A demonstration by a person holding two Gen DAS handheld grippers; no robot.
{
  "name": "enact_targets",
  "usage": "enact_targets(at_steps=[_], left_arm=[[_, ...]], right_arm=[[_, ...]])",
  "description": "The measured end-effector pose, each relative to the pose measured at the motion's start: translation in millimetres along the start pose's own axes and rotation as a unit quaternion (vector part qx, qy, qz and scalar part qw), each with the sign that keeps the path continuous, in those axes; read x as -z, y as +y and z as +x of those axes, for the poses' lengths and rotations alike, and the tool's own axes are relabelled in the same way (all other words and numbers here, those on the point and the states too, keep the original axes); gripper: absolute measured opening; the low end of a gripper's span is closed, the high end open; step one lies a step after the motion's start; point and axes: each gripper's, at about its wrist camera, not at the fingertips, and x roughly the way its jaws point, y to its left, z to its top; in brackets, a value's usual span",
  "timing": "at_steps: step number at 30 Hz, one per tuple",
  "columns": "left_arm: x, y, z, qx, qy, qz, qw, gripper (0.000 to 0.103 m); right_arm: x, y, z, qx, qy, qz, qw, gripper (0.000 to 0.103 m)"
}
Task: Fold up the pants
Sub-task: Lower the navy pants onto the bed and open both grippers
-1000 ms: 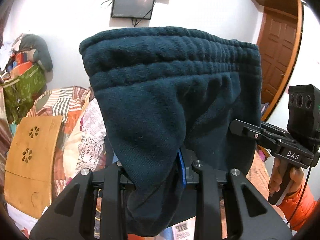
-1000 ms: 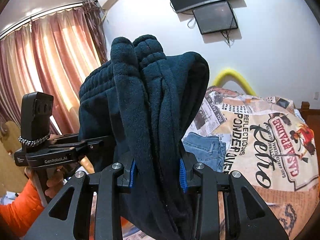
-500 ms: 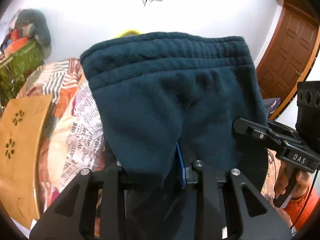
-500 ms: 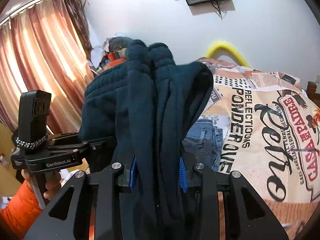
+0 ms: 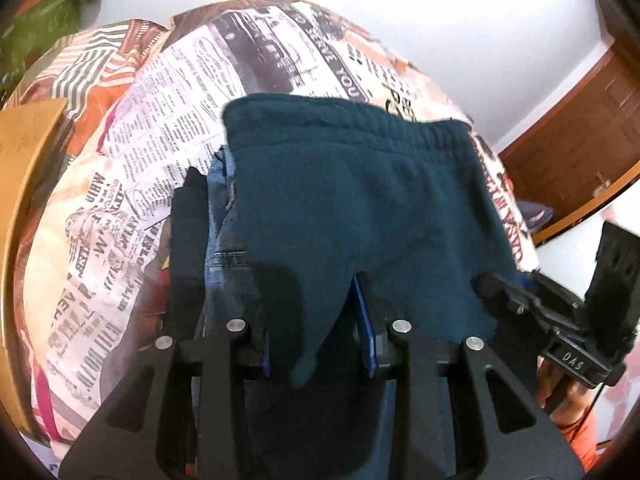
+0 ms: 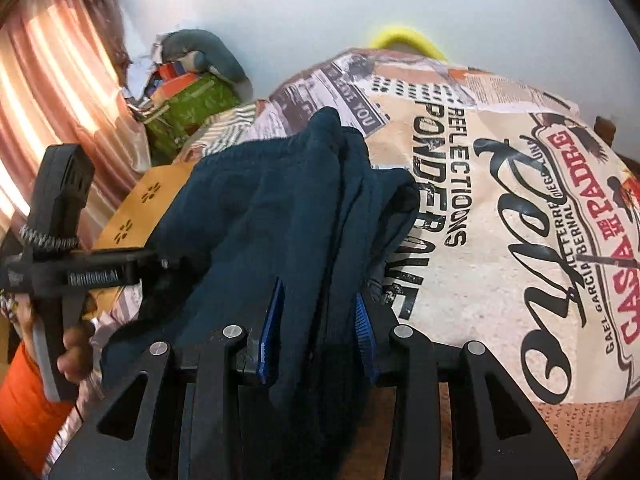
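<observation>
The folded dark teal pants hang between both grippers, waistband at the far edge, low over the bed. My left gripper has one near corner of the pants between its blue pads, and its jaws are opening. My right gripper pinches the bunched layers at the other corner of the pants; its jaws are opening too. Each gripper shows in the other's view, held by a hand with an orange sleeve. Under the pants lie folded blue jeans and a black garment.
The bed cover has a newspaper and poster print. A wooden board leans at the bed's left side. Bags and clothes are piled against the wall by a pink curtain. A brown door is at the right.
Both grippers have come down and tipped toward the bed with the pants in them. The pants, earlier held up against the wall, now hang low over the folded jeans.
</observation>
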Motion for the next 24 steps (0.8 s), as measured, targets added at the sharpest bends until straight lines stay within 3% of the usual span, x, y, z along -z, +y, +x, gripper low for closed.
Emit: enact_targets(at_steps=[5, 11, 16, 20, 24], left_arm=[[21, -2, -36, -0.047, -0.033, 0.033, 0.9978, 0.032], [43, -32, -102, -0.096, -0.087, 0.079, 0.9884, 0.032], [73, -67, -175, -0.059, -0.134, 0.095, 0.9846, 0.032], [105, -105, -243, -0.054, -0.198, 0.12, 0.9713, 0.032], [148, -141, -305, -0.074, -0.269, 0.152, 0.9481, 0.032]], right_arm=[[3, 6, -27, 0.012, -0.007, -0.016, 1.0, 0.033], [10, 24, -92, 0.004, -0.07, -0.021, 0.997, 0.033], [18, 64, -168, 0.002, -0.131, -0.052, 0.99, 0.033], [31, 103, -228, 0.005, -0.181, -0.087, 0.98, 0.033], [50, 131, -278, 0.015, -0.227, -0.113, 0.967, 0.033]])
